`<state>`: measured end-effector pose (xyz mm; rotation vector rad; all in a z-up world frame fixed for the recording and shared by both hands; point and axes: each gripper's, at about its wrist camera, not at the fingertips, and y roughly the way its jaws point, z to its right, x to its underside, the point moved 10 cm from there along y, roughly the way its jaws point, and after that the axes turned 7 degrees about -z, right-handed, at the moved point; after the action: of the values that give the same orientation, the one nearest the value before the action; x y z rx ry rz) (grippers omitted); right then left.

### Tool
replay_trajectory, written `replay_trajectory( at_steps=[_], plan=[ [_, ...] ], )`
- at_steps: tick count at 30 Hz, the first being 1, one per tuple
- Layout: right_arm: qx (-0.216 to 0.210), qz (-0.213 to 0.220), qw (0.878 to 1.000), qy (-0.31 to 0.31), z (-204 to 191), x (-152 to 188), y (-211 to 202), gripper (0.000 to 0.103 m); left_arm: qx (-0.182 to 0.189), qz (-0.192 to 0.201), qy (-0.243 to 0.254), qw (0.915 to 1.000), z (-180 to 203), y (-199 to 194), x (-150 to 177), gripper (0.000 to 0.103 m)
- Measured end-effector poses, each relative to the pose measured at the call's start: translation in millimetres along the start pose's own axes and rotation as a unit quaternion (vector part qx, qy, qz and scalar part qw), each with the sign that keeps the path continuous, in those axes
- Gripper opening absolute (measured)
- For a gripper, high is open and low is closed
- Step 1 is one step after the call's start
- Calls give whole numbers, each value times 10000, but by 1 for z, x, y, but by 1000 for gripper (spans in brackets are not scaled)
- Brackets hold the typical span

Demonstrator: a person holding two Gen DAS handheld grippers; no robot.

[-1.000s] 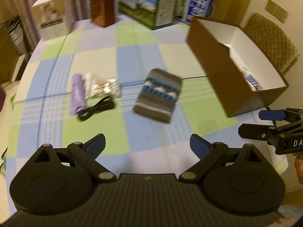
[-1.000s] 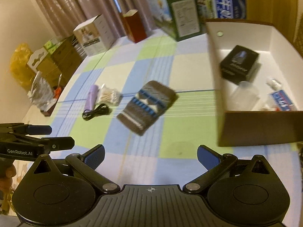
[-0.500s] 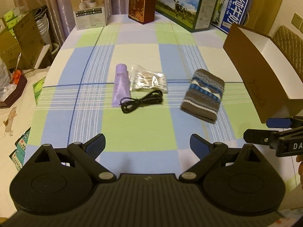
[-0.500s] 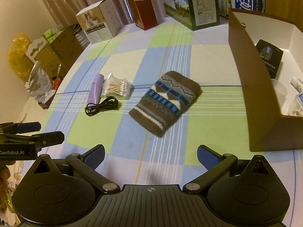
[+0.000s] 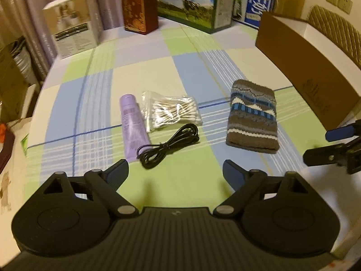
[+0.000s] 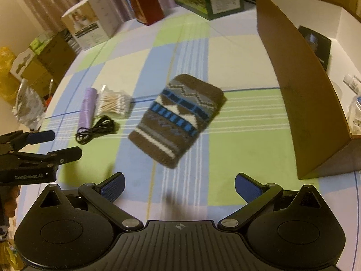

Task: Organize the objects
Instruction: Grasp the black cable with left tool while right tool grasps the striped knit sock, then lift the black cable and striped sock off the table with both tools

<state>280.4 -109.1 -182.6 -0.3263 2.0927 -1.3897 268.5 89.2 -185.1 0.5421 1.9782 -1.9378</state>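
Left gripper (image 5: 175, 171) and right gripper (image 6: 179, 185) both spread wide, nothing held, above a checked blue-green tablecloth (image 5: 144, 67). From the left gripper: coiled black cable (image 5: 168, 143) at 12 o'clock, lilac tube (image 5: 133, 124) at 11 lying lengthwise, bagged cotton swabs (image 5: 173, 111) beyond, fuzzy knit pouch (image 5: 252, 117) at 1, long axis away. Brown cardboard box (image 5: 302, 67) at 2; cartons (image 5: 72, 24) at the far edge by curtains.
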Motion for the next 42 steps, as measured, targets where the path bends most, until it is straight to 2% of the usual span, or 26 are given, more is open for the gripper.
replay_trajectory(
  at_steps=[5, 12, 14, 16, 19, 21, 22, 24, 26, 28, 29, 30, 31, 33, 35, 38, 42],
  plan=[
    [89, -60, 9998, 143, 9, -3, 5, 101, -3, -59, 528, 9986, 2, 25, -11, 74],
    [124, -73, 9997, 213, 10, -7, 10, 101, 58, -71, 1167, 9931, 10, 54, -27, 64],
    [83, -3, 9997, 232, 9, -11, 11, 101, 82, -180, 1257, 9919, 10, 63, -27, 53],
    [69, 49, 9997, 245, 6, -14, 14, 101, 181, -311, 1253, 9915, 11, 70, -25, 43],
    [11, 182, 9997, 159, -2, -21, 20, 101, 221, -403, 1138, 9924, 8, 77, -21, 39],
    [-22, 275, 9996, 73, -7, -26, 28, 101, 302, -437, 979, 9938, 6, 77, -21, 33],
    [-16, 305, 9995, 27, -9, -27, 31, 101, 327, -460, 874, 9946, 6, 77, -20, 25],
    [-3, 394, 9992, -86, -14, -31, 39, 100, 388, -520, 651, 9958, 5, 76, -20, 21],
    [5, 480, 9987, -141, -17, -34, 46, 84, 379, -575, 433, 9967, 4, 75, -19, 19],
    [34, 431, 9989, -176, -18, -36, 55, 75, 359, -660, 167, 9970, 4, 74, -17, 18],
    [122, 355, 9991, -206, -18, -35, 59, 63, 357, -702, 61, 9969, 3, 74, -17, 17],
    [255, 292, 9988, -283, -18, -34, 63, 61, 352, -749, -34, 9966, 3, 73, -16, 16],
    [341, 361, 9978, -445, -20, -35, 62, 49, 332, -807, -128, 9961, 3, 72, -15, 16],
    [304, 337, 9970, -623, -24, -33, 62, 38, 309, -898, -262, 9951, 2, 69, -13, 14],
    [241, 337, 9966, -705, -24, -32, 60, 19, 318, -950, -369, 9943, 2, 67, -11, 13],
    [203, 338, 9967, -715, -22, -27, 55, 14, 304, -974, -431, 9938, 3, 65, -8, 13],
    [128, 249, 9967, -768, -19, -17, 47, 13, 312, -992, -492, 9934, 3, 61, -3, 12]
  ],
)
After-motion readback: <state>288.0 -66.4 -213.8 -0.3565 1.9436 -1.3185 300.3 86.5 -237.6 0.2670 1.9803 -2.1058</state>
